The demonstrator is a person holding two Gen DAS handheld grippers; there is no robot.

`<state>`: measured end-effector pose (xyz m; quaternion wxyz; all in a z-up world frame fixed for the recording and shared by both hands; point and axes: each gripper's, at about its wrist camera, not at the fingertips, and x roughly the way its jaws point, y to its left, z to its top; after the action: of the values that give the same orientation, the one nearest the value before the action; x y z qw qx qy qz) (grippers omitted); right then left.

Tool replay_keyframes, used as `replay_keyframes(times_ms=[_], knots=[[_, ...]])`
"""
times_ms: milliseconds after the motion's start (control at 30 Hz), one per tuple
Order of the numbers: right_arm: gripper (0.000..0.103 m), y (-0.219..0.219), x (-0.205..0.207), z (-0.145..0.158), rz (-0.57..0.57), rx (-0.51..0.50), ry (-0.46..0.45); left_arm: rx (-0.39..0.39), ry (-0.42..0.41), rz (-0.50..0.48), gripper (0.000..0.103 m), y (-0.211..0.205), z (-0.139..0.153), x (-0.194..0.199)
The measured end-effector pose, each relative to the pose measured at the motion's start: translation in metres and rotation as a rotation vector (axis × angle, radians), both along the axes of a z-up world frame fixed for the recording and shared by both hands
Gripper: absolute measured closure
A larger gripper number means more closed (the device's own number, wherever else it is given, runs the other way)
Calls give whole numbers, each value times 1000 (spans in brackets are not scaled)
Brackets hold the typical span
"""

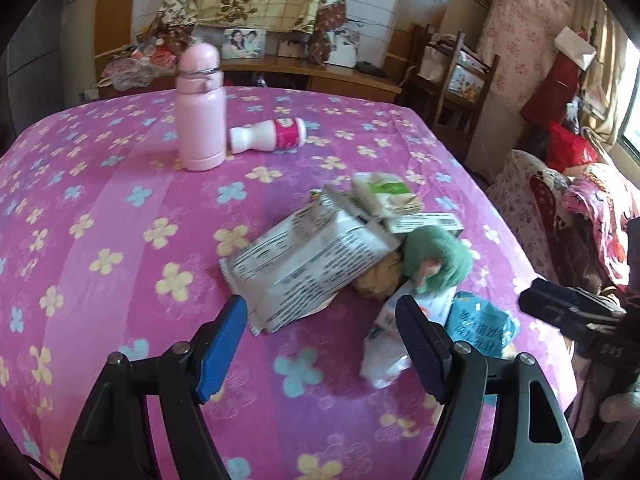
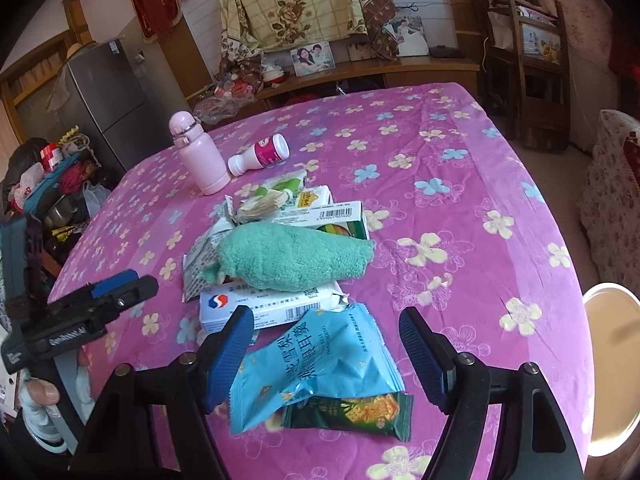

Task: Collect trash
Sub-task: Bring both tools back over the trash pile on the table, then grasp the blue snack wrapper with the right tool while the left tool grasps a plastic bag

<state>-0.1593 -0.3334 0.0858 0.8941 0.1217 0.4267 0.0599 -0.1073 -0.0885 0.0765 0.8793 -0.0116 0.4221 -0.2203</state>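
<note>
We note a table under a pink flowered cloth (image 2: pixel 460 152), with the litter heaped near its front edge. Working left to right in the right wrist view: the left gripper (image 2: pixel 120 288) enters at the far left, held by a hand (image 2: pixel 40 394), jaws apart and nothing between them. Farther back stands a pink flask (image 2: pixel 198 156), upright, and just beside it a small white bottle (image 2: pixel 260 154) with a magenta label lies on its side.

Centre of the cloth: a grey printed wrapper (image 2: pixel 200 256), a green cloth (image 2: pixel 288 258) draped over a white medicine box (image 2: pixel 264 306), and behind it a green-and-white carton (image 2: pixel 340 218) and crumpled packets.

Nearest us, the right gripper (image 2: pixel 326 342) hangs with its blue-padded fingers (image 2: pixel 230 356) spread wide. A light blue snack bag (image 2: pixel 316 368) lies between them on the cloth, apparently untouched by either pad. A dark green cracker wrapper (image 2: pixel 352 414) lies against the bag's lower end.

In the left wrist view, the left gripper (image 1: pixel 320 332) likewise stands open and empty, the grey wrapper (image 1: pixel 304 264) just ahead of it.
</note>
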Motion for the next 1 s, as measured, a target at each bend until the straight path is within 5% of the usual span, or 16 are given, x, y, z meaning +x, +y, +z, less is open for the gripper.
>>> replay_keyframes(times_ms=[300, 500, 633, 700, 833, 867, 900, 1000], knots=[[25, -28, -10, -14, -42, 10, 38, 56, 26, -209, 23, -56, -12, -8], [25, -35, -19, -16, -48, 5, 42, 189, 28, -265, 23, -96, -35, 4], [25, -38, -25, -18, -45, 7, 52, 188, 18, -262, 23, -103, -35, 7], [25, -39, -25, -22, -43, 8, 62, 155, 31, -259, 40, -101, -33, 8], [25, -37, -20, -33, -31, 53, 93, 149, 50, -287, 55, -95, -32, 1], [25, -35, -18, -34, -21, 74, 98, 161, 38, -285, 83, -92, -30, -2], [25, -32, -16, -36, -11, 94, 103, 154, 35, -285, 91, -84, -25, -7], [25, -21, -8, -42, 15, 114, 132, 148, 36, -246, 94, -59, -16, -13]])
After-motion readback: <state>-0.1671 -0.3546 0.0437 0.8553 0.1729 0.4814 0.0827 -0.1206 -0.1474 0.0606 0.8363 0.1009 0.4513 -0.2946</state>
